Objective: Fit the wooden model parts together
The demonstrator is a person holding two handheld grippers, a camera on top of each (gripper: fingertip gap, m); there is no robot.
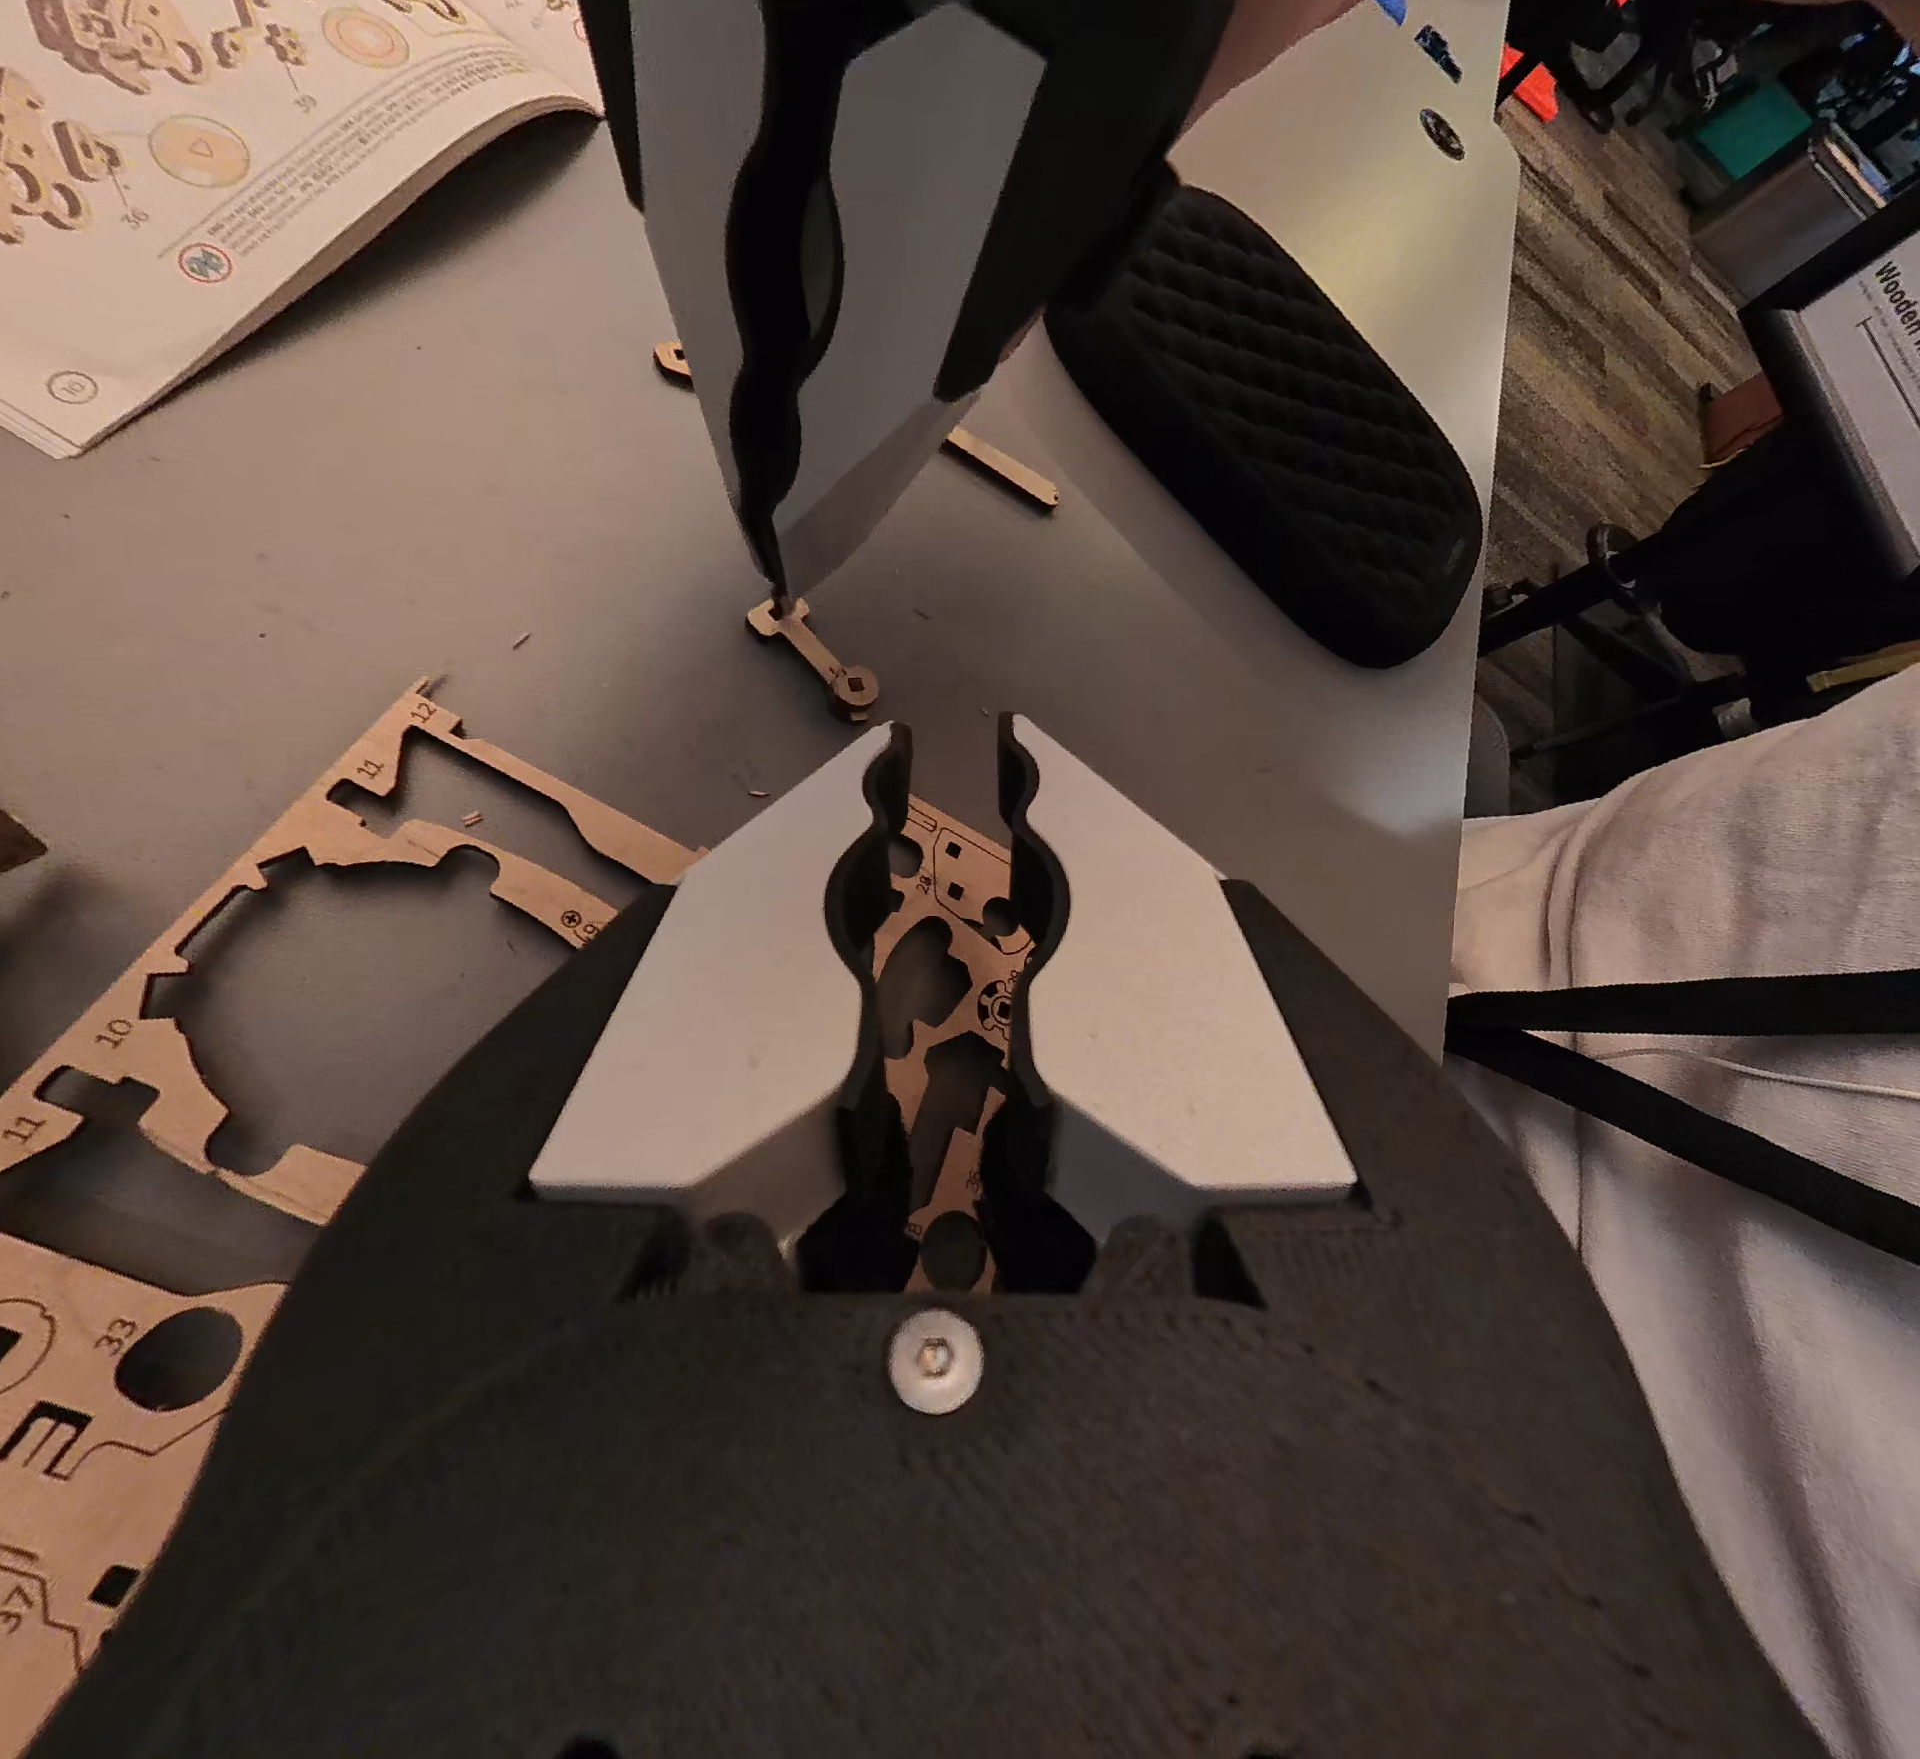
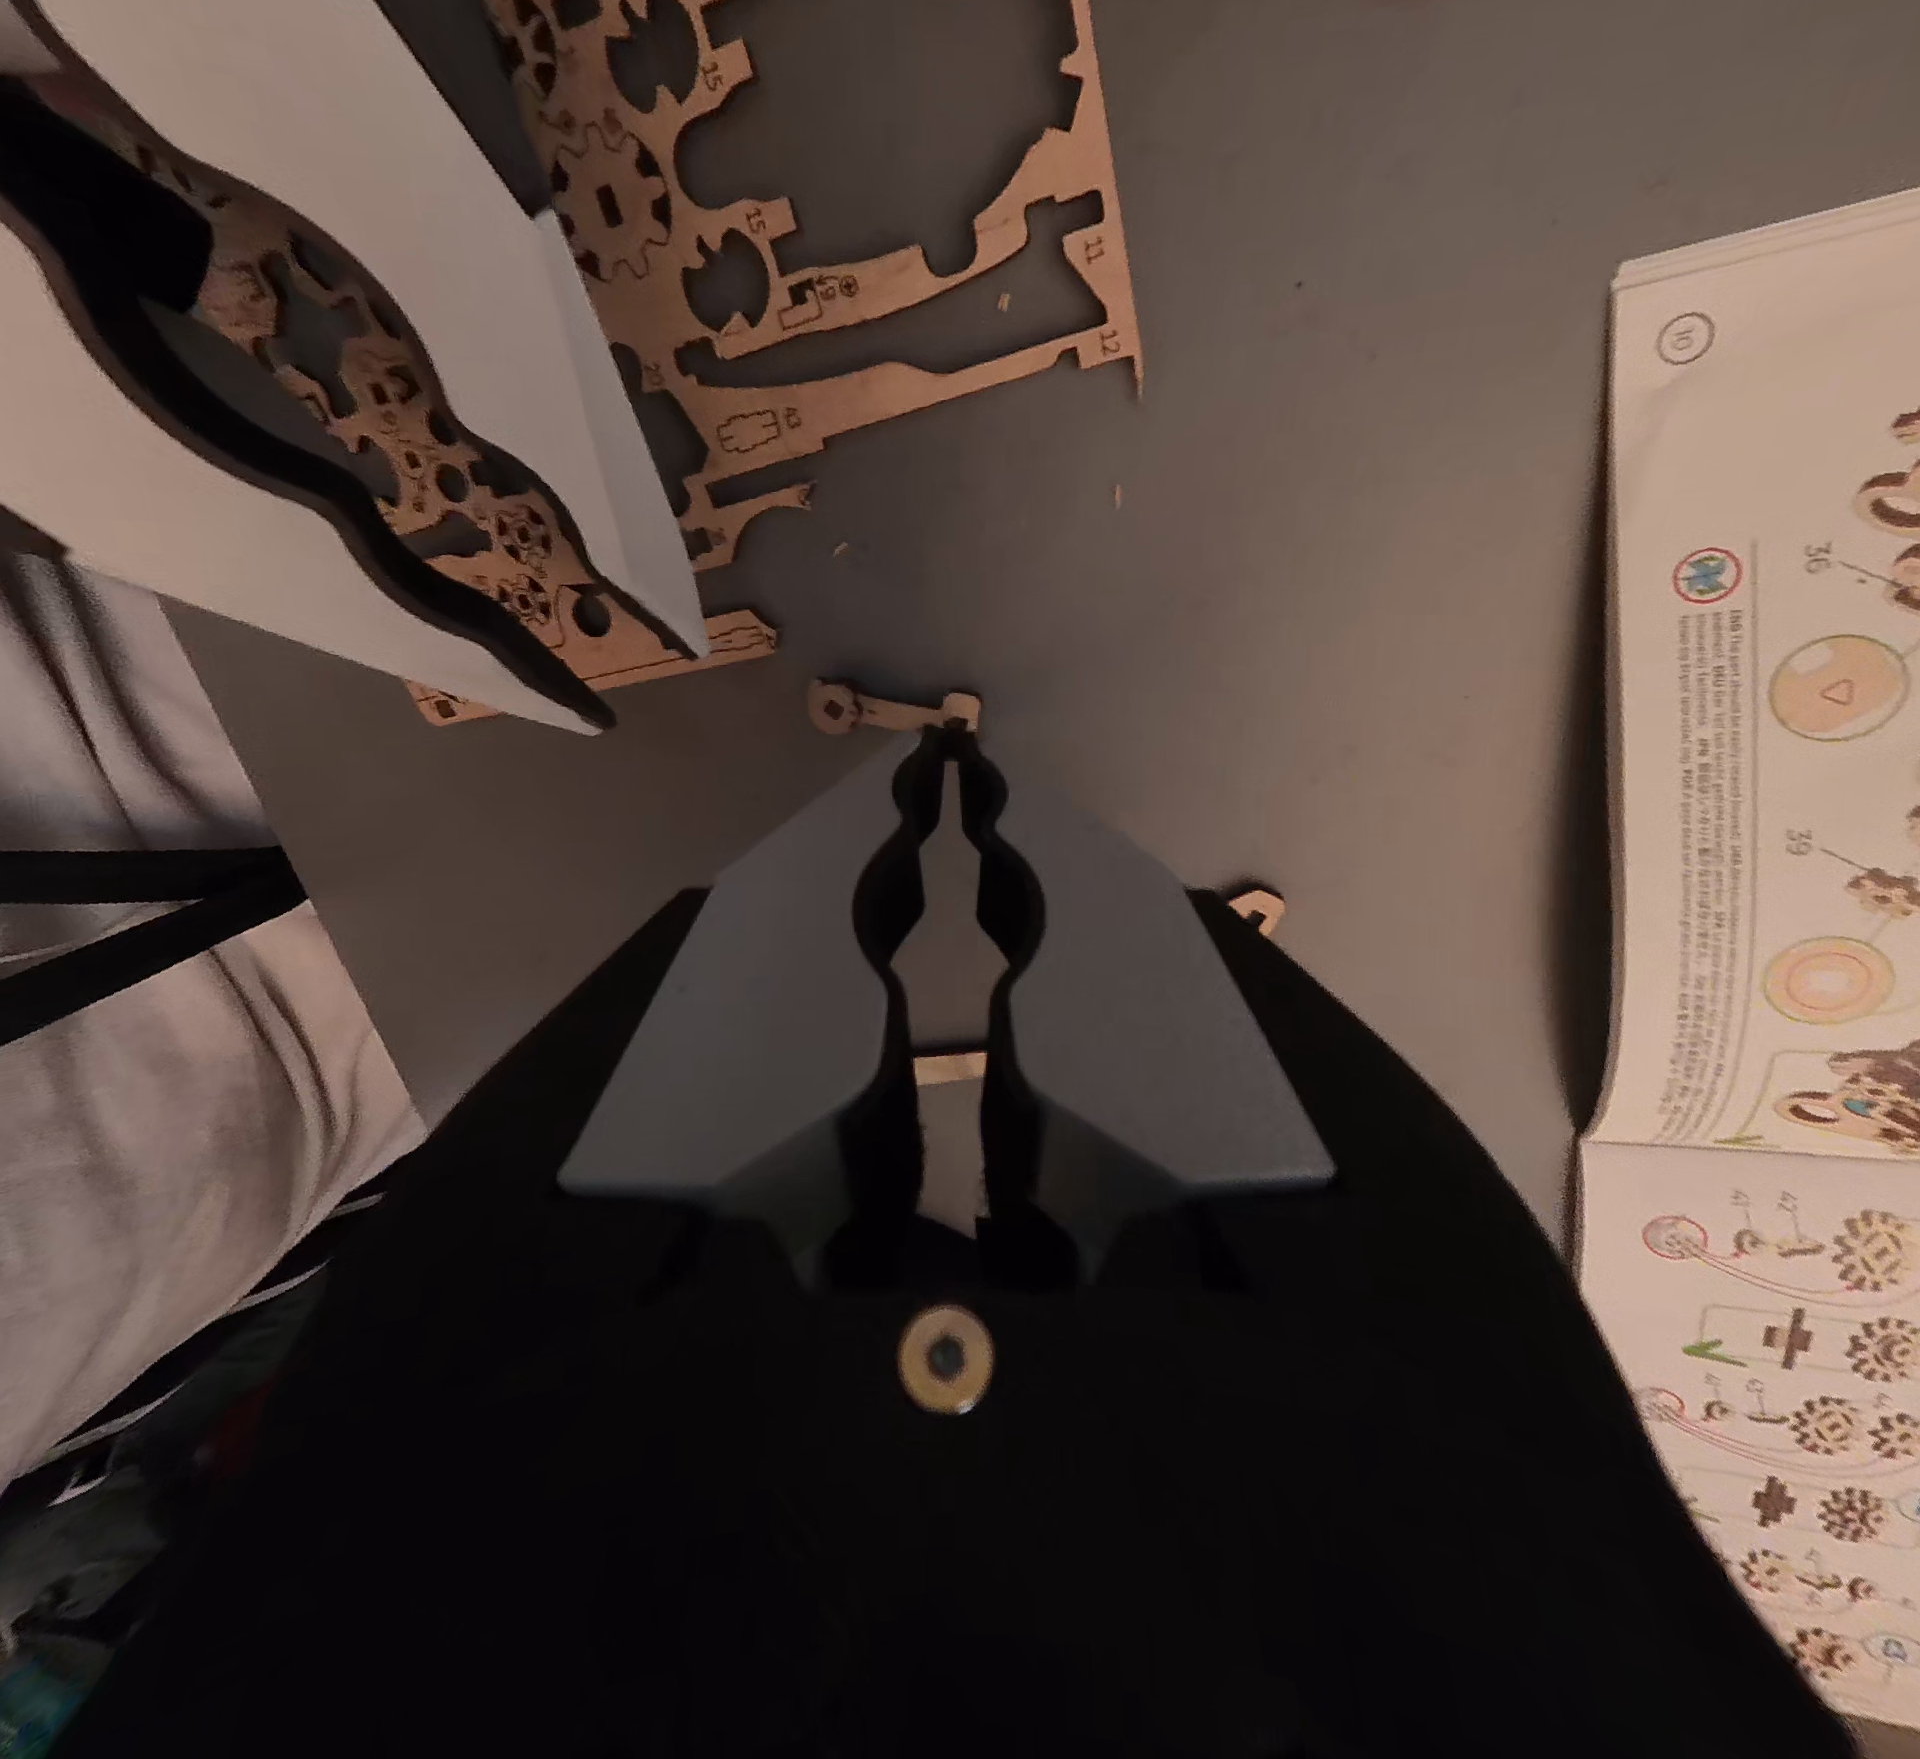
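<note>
A small flat wooden lever piece (image 1: 816, 655) (image 2: 894, 707) lies on the grey table. My right gripper (image 2: 951, 743) (image 1: 774, 582) comes down steeply with its tips pinched together on one end of that piece, which still rests on the table. My left gripper (image 1: 951, 730) (image 2: 649, 681) is open and empty. It hovers over the corner of the laser-cut wooden sheet (image 1: 312, 878) (image 2: 883, 151), a short way from the piece's other end. Sheet parts show between its fingers.
An open instruction booklet (image 1: 208, 99) (image 2: 1766, 774) lies beside the work spot. Two more loose wooden strips (image 1: 1003, 468) (image 2: 1252, 904) lie under and behind the right gripper. A black quilted pad (image 1: 1278, 431) sits near the table edge (image 1: 1475, 670). A person's white garment (image 1: 1714, 1086) is close by. The grippers' ends are close to 5 centimeters from one another.
</note>
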